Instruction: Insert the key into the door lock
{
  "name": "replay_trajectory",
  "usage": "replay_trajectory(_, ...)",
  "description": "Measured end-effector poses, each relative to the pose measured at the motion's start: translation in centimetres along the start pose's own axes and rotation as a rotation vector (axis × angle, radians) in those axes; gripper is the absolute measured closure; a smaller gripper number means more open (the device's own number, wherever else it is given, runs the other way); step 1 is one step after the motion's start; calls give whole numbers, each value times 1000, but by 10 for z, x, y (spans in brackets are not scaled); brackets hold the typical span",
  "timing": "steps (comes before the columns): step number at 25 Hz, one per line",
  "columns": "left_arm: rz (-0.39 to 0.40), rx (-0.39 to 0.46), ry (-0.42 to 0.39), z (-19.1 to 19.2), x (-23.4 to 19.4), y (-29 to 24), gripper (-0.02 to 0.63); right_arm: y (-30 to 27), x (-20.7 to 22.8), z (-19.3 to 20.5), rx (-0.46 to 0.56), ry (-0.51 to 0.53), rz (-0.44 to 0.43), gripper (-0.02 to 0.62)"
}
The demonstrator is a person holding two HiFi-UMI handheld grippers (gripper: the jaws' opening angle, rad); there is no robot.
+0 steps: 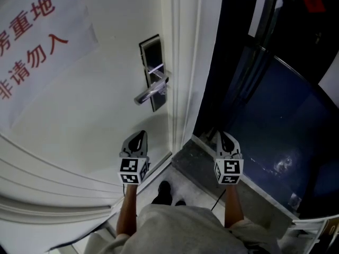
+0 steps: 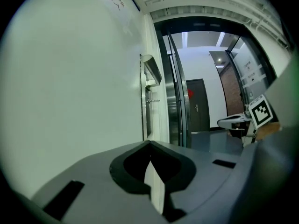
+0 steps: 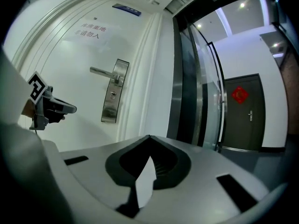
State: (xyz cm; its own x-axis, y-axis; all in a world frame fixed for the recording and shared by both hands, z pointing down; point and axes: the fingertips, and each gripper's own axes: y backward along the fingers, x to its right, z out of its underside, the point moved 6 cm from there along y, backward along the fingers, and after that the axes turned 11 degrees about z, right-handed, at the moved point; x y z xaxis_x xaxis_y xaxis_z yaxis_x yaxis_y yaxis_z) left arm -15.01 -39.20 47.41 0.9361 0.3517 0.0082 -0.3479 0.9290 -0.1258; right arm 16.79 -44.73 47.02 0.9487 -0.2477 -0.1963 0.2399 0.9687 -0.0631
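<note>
Shows no key anywhere. Holds left gripper (image 1: pixel 139 136) and right gripper (image 1: pixel 222 137) closed on nothing. Probably handles as small, stiff, slippery metal: best pinched by the bow, blade toward door lock (image 1: pixel 154 73) near the door (image 1: pixel 90 126) edge.

Head view: camera above the person, facing steeply down; the white door (image 1: pixel 79 89) fills the left, the lock plate (image 1: pixel 152 73) lies far, the left gripper (image 1: pixel 141 135) and right gripper (image 1: pixel 222 136) lie near. Left gripper view: camera rides close beside the white door, facing along it — the lock plate shows edge-on. Right gripper view: camera sits further right, facing the lock plate obliquely. Each gripper view catches the other gripper; both share the far dark door (image 3: pixel 240 111)
</note>
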Motion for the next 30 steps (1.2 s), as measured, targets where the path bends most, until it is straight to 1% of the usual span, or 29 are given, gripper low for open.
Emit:
replay_trajectory(3,3,-8,13,5,3,0,589,4,3,4,-10,2,19,574)
replay_trajectory(12,7,-6,10,5,2,1,589,1,-7,5,-19,16,-6,574)
replay_trajectory(16,3,-13,23,7,0,3,589,-1,-9,4,-22,14,-10,574)
replay_trajectory(30,3,-11,14,8,1,2,589,-6,-11,4,-26,24,-19,574)
